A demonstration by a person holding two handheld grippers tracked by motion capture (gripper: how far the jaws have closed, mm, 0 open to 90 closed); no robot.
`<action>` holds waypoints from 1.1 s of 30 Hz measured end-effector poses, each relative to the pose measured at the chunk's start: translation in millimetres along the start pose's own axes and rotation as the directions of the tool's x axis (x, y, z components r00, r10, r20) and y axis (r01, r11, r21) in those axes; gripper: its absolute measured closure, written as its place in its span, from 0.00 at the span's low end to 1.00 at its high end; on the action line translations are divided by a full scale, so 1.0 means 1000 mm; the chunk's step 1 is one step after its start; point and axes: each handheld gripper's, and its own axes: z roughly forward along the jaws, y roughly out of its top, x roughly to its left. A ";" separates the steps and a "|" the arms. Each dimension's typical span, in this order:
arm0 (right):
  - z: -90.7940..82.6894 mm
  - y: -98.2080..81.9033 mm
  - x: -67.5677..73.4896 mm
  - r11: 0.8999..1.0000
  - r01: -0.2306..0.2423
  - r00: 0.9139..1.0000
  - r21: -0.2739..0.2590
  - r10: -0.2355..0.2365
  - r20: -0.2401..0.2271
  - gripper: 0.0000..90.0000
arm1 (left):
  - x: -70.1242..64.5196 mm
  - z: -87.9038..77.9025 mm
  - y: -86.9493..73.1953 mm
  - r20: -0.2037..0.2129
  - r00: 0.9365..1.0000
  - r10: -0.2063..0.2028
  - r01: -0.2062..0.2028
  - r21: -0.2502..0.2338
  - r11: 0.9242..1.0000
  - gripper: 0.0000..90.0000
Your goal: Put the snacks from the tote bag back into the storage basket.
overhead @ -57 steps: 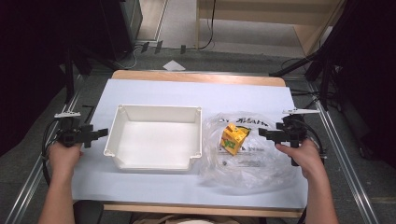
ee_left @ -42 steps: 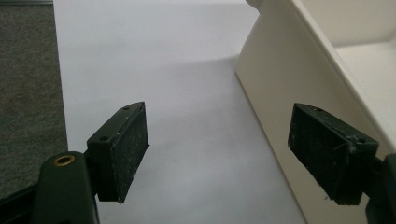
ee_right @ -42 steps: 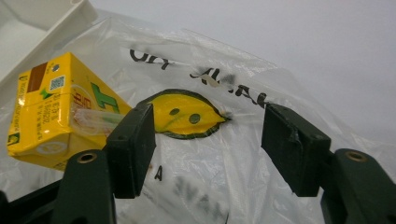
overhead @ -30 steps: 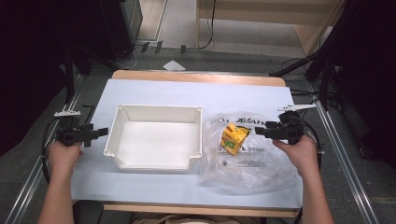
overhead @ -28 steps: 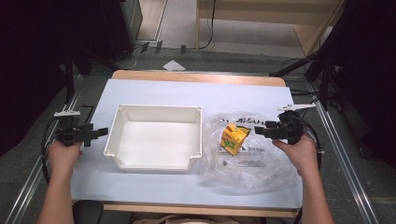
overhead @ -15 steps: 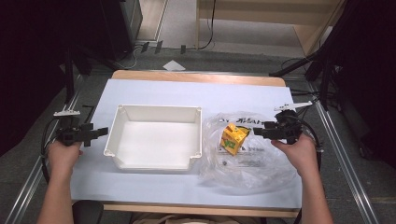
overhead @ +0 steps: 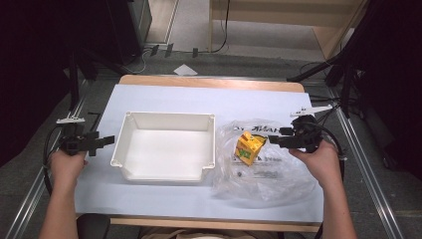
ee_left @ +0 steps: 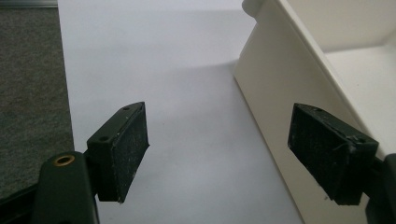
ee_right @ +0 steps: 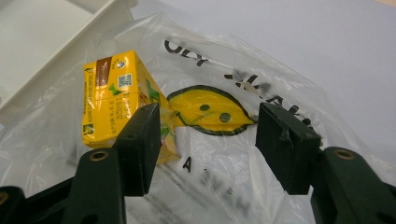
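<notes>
White paper covers the counter (overhead: 164, 99), where two hands work one hand-held gripper each. At the left edge, the left hand (overhead: 67, 164) has kept its place since the earlier frames, forearm coming straight in from the bottom and the left hand-held gripper (overhead: 102, 141) held level, pointing at the outer wall of the single white plastic tray (overhead: 166, 119). In the left gripper view its jaws stand wide apart with only bare paper between them, one jaw close beside the tray wall but apart from it. The tray sits mid-counter, nothing inside it.

Just right of the tray lies one clear plastic bag (overhead: 278, 174) printed with black letters and a yellow lemon emblem; one yellow carton (overhead: 250, 148) rests inside it, near the tray's right rim. The right hand-held gripper (overhead: 272, 141) has crept leftward toward the carton over the past two seconds and has risen slightly. Its jaws are well apart and grip nothing; in the right gripper view they hover over the bag, one jaw in front of the carton's corner, the emblem between them. The right hand (overhead: 318, 159) angles inward, wrist raised, cable trailing behind.
</notes>
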 end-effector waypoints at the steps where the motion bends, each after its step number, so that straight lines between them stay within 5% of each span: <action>1: -0.001 0.000 0.001 1.000 -0.001 1.000 -0.001 0.001 0.000 0.47 | 0.000 0.000 0.000 0.000 1.000 0.000 0.000 -0.001 1.000 0.24; 33: -0.001 0.016 0.038 0.995 0.098 0.994 0.004 -0.098 -0.044 0.45 | 0.000 -0.001 0.002 -0.004 1.000 0.003 -0.003 0.006 1.000 0.24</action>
